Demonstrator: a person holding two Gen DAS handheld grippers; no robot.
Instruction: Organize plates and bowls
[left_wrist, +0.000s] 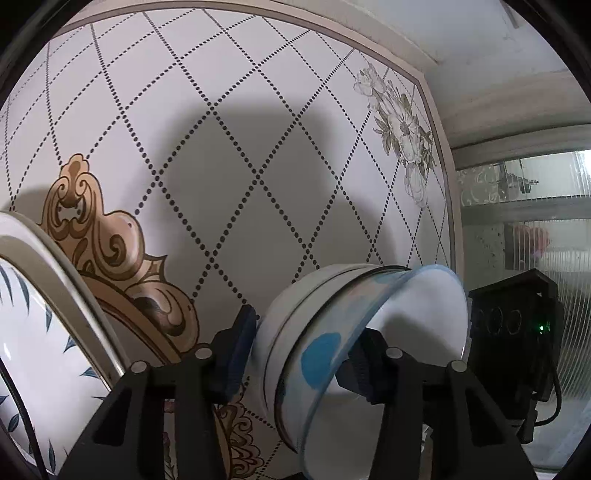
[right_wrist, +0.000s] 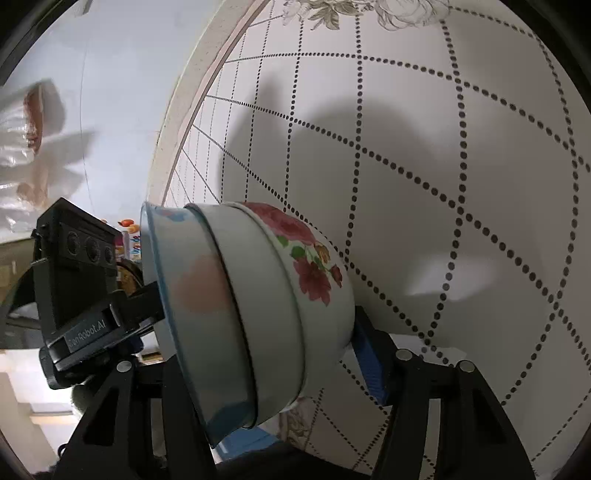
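Bowls (right_wrist: 258, 314) stacked sideways, both grippers clamping opposite rims

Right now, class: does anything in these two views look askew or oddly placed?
Yes. The stack of nested bowls is tipped on its side, rims facing sideways, between the left gripper and the right gripper, over the patterned tabletop.

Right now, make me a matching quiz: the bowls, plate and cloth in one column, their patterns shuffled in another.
Column one:
1. bowl at stack's open end
2. bowl at stack's base end
3. plate
4. tablecloth

Column two:
a. red roses
b. dotted diamonds
c. blue rim, blue and pink spots
d. blue leaves

Pairs: 1c, 2a, 3d, 4b.
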